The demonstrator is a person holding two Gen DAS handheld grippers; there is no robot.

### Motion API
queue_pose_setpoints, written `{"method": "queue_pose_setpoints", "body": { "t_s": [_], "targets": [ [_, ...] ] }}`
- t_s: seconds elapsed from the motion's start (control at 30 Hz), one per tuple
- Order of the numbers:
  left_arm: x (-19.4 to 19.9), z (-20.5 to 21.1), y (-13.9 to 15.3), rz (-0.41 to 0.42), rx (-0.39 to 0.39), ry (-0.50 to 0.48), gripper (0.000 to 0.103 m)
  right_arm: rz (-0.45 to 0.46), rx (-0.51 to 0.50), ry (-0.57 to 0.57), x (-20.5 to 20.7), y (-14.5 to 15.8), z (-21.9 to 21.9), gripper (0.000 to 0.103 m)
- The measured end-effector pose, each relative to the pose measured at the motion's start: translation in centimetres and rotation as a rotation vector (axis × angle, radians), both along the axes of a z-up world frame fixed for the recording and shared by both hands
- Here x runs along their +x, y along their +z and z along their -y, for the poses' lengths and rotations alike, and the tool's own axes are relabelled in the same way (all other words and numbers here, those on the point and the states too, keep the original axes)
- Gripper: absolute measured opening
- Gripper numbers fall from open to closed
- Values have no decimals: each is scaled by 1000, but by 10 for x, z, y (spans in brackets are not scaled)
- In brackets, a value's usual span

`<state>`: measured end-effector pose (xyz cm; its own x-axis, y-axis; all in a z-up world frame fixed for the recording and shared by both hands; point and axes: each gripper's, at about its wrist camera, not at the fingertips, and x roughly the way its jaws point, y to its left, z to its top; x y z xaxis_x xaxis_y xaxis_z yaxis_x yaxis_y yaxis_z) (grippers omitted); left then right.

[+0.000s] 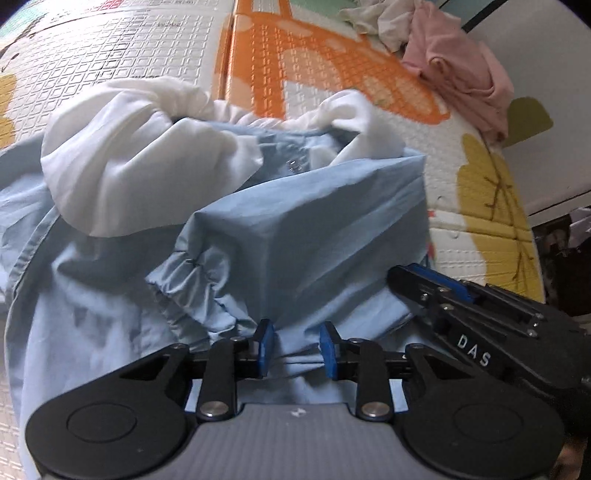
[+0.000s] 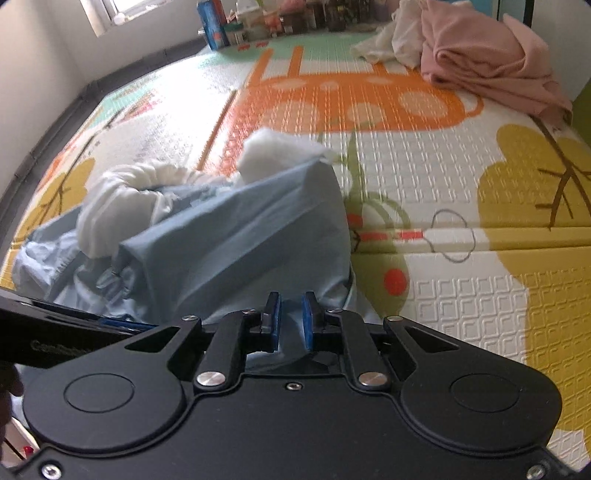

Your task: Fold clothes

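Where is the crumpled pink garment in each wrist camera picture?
Left wrist view: the crumpled pink garment lies top right, on the mat's far edge.
Right wrist view: it sits top right, beside a white cloth.
Shared landmark: the orange print on the play mat.

A home, most likely a child's room or playroom. Underfoot, an embossed foam play mat (image 2: 424,173) printed with a big orange shape, yellow trees and pale green patches, laid in panels with a seam across it. At 12 o'clock in the right wrist view, a row of cartons, jars and small toys (image 2: 258,22) along the mat's far edge. At 11 o'clock, a window (image 2: 107,11) set in a plain white wall (image 2: 33,74). At 1 o'clock, loose laundry on the mat: a crumpled pink garment (image 2: 491,59) beside a cream one (image 2: 388,40).
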<state>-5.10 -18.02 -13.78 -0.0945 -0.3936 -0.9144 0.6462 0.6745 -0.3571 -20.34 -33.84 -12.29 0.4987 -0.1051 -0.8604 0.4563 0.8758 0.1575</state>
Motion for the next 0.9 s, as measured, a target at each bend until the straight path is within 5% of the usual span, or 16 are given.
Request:
{"method": "queue_pose_setpoints", "body": {
  "t_s": [0.4, 0.83, 0.9],
  "targets": [
    [10, -12, -8, -21, 19, 15, 14, -44, -7, 36, 3, -20, 4, 6],
    [7, -8, -8, -9, 26, 20, 14, -45, -11, 87, 4, -18, 4, 13],
    [6, -8, -5, -14, 17, 26, 23, -48, -10, 99, 5, -17, 2, 19]
  ]
}}
